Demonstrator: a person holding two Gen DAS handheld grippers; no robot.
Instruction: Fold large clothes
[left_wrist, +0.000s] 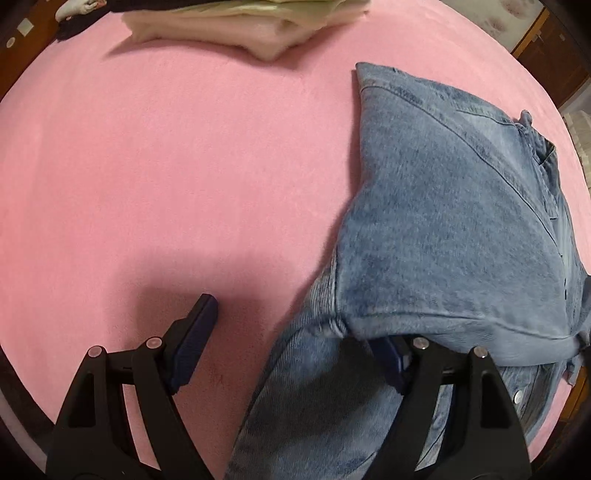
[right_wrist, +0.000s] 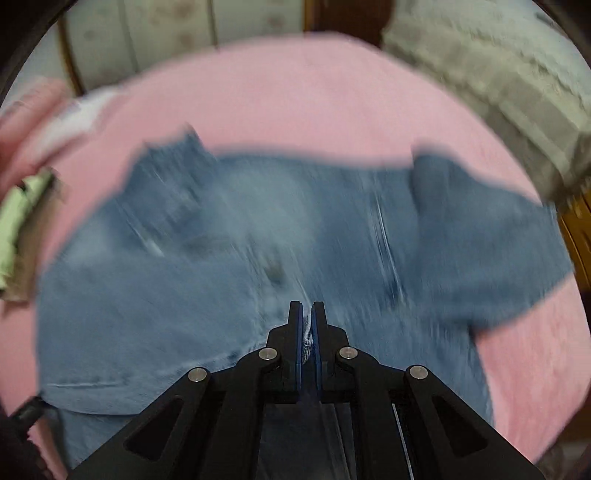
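Denim jacket (left_wrist: 454, 221) sits spread on the pink bedsheet (left_wrist: 166, 166), folded clothes pile (left_wrist: 236, 33) at the far edge. Left gripper (left_wrist: 295, 332) is spread wide, its right finger tucked under the jacket's hem. Right gripper (right_wrist: 307, 325) is pinched onto a denim fold (that view's super blurry), jacket (right_wrist: 258, 229) spreading out ahead of it.

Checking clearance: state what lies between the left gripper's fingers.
Left wrist view: bare pink sheet and a denim jacket sleeve; the jacket's fold hides the right-hand fingertip.
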